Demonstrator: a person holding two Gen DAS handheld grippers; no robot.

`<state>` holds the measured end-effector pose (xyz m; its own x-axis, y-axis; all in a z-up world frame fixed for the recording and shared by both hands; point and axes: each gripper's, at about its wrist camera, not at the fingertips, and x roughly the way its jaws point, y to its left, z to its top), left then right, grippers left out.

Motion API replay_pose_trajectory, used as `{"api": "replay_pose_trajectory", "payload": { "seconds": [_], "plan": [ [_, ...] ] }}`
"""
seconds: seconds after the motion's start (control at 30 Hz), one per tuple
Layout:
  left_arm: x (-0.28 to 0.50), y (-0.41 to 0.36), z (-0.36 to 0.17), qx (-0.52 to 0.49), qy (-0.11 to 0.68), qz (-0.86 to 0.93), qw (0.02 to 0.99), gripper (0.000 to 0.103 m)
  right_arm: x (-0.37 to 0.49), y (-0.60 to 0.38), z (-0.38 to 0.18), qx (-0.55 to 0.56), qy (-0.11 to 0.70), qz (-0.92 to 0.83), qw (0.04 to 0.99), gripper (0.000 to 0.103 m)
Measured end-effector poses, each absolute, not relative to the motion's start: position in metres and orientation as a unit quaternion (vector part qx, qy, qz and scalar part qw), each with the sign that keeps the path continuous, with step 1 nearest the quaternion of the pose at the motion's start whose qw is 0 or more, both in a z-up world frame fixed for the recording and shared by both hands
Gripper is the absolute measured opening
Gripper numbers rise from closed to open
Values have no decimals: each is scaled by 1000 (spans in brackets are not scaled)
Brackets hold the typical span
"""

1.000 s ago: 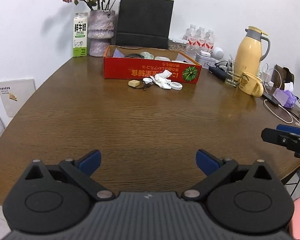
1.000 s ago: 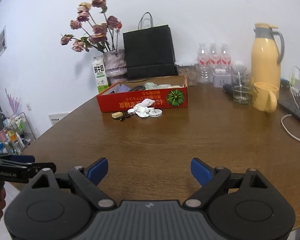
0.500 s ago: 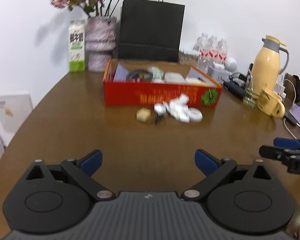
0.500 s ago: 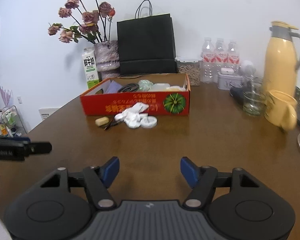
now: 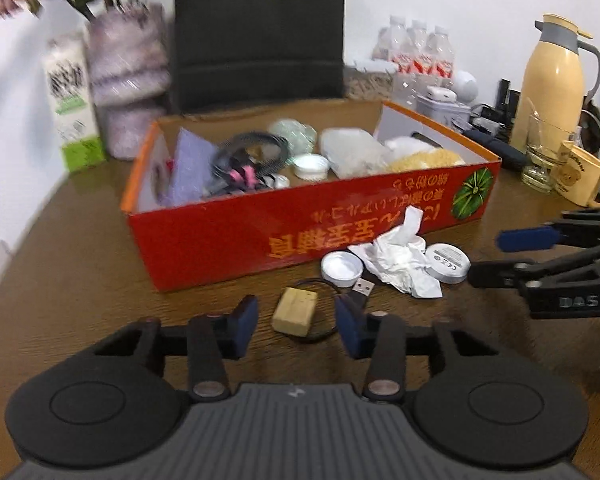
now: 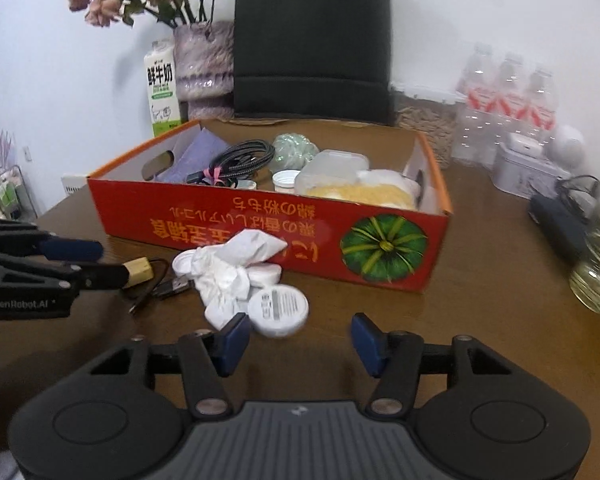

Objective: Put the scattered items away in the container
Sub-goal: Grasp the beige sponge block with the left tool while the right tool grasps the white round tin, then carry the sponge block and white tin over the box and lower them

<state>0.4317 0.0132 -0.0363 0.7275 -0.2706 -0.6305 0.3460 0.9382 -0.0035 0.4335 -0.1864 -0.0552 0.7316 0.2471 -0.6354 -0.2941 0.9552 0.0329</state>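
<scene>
A red cardboard box (image 5: 228, 240) (image 6: 260, 226) stands on the wooden table, holding cables, lids and other items. In front of it lie a tan block (image 5: 295, 315) (image 6: 139, 272), a black USB cable (image 5: 363, 288) (image 6: 172, 286), a white cap (image 5: 342, 268), crumpled white tissue (image 5: 400, 258) (image 6: 228, 268) and a white round disc (image 5: 448, 262) (image 6: 278, 310). My left gripper (image 5: 297, 326) (image 6: 100, 263) straddles the tan block, its jaws closing with gaps on both sides. My right gripper (image 6: 300, 340) (image 5: 500, 258) is closing just short of the disc, nothing between its pads.
Behind the box stand a black paper bag (image 6: 312, 40), a vase of flowers (image 6: 204, 68) and a milk carton (image 6: 162, 88). To the right are water bottles (image 6: 508, 100), a tin (image 6: 520, 168), a yellow thermos (image 5: 556, 80), a glass (image 5: 544, 156) and a mug (image 5: 580, 178).
Both grippers have moved forward across the table to the scattered items by the box. Both pairs of jaws have narrowed; the tan block now lies between the left fingers.
</scene>
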Motion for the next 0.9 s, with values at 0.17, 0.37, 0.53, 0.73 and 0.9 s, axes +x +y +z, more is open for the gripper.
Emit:
{"api": "replay_pose_trajectory", "payload": {
  "seconds": [0.17,0.37,0.53,0.73,0.9],
  "plan": [
    [442,12,-47,54,337,-177,923,34,447,-178,-66,-33,338,155,928,45],
    [433,15,-48,53,320,-155,933,22,440,-182,-68,-13,322,151,935,38],
    [411,21,-29,44,278,-142,949,22,423,-187,-61,-1,305,141,942,38],
    [343,28,-12,16,248,-77,965,22,359,-195,-43,36,271,133,953,38],
    [288,22,-2,-8,267,-56,962,22,304,-195,-38,37,285,128,949,38]
  ]
}}
